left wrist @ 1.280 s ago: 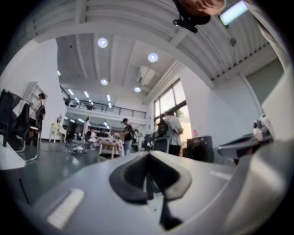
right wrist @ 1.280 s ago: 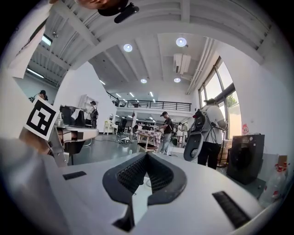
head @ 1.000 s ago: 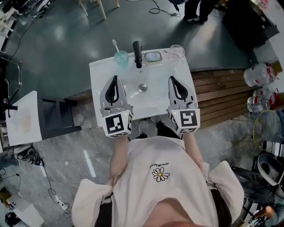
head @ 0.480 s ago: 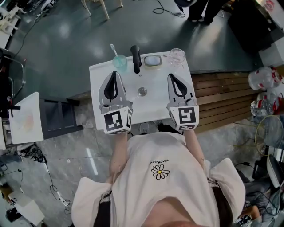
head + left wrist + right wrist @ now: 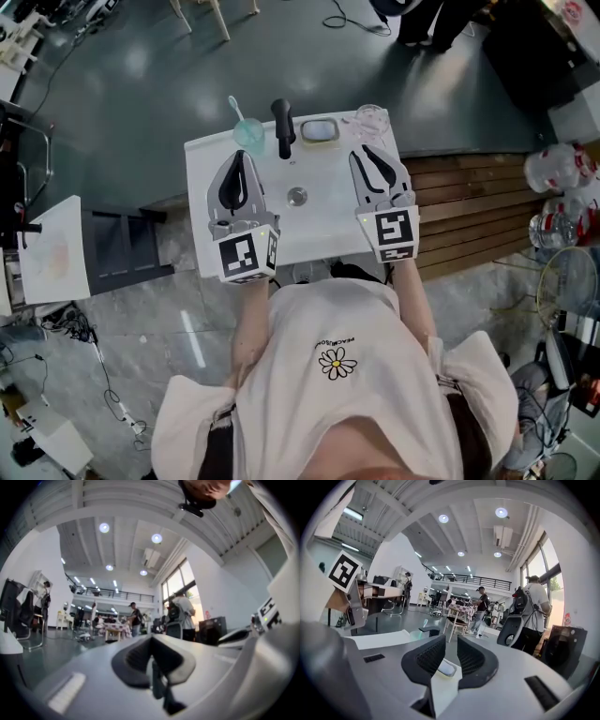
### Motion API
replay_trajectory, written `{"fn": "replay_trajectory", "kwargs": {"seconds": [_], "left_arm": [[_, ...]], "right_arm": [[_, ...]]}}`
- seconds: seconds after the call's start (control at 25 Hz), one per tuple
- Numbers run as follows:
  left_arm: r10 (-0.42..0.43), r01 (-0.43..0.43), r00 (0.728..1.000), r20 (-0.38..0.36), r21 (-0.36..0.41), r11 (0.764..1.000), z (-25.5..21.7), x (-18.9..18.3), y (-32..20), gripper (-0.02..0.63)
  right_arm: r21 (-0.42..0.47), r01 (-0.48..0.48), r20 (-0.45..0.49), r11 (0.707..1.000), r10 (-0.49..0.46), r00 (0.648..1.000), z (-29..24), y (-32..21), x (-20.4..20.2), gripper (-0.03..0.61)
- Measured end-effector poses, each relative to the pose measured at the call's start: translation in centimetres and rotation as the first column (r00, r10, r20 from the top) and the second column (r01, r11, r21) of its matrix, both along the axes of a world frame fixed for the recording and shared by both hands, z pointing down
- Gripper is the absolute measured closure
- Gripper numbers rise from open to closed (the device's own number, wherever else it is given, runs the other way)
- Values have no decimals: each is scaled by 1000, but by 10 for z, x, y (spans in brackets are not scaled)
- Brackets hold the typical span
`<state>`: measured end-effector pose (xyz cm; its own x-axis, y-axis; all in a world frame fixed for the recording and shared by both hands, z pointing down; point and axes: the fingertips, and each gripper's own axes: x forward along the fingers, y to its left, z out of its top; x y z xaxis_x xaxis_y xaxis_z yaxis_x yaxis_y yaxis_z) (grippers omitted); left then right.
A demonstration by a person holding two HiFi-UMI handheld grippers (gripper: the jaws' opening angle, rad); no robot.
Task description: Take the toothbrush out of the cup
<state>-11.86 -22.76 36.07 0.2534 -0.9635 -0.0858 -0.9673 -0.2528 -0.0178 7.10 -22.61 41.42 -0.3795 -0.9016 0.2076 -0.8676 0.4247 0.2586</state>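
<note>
In the head view, the person is holding both tongs over a white washbasin [image 5: 319, 220]. The left tongs [image 5: 241, 161] are sitting pressed shut with nothing in them. The right tongs [image 5: 367, 155] are standing slightly apart, also empty. The toothbrush [image 5: 234, 105] is standing in the teal cup [image 5: 249, 136], just ahead of the left tongs and not touching them. A black tap [image 5: 281, 127] is rising ahead, between the 2 tongs. A soap dish [image 5: 320, 129] and a clear glass [image 5: 372, 119] are sitting ahead of the right tongs.

In the left gripper view, the left tongs [image 5: 151, 643] are meeting pad to pad, gripping nothing.

In the right gripper view, the right tongs [image 5: 449, 644] are keeping a narrow gap. The soap dish [image 5: 446, 668] is showing through it, farther ahead, with the tap [image 5: 429, 631] ahead to their left.
</note>
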Motion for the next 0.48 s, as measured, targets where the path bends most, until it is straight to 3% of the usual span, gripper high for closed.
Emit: {"fn": "replay_trajectory", "kwargs": {"seconds": [0.2, 0.36, 0.48], "left_arm": [[-15, 15, 1000, 4, -12, 1000, 4, 0, 1, 607], [-32, 32, 999, 12, -16, 999, 3, 1, 1, 607], [-47, 48, 999, 18, -15, 999, 2, 0, 1, 607]], "right_arm": [[-16, 24, -167, 1000, -26, 986, 15, -36, 16, 502], [-59, 40, -350, 997, -58, 935, 43, -67, 30, 494], [-132, 52, -411, 990, -102, 906, 68, -85, 35, 483]]}}
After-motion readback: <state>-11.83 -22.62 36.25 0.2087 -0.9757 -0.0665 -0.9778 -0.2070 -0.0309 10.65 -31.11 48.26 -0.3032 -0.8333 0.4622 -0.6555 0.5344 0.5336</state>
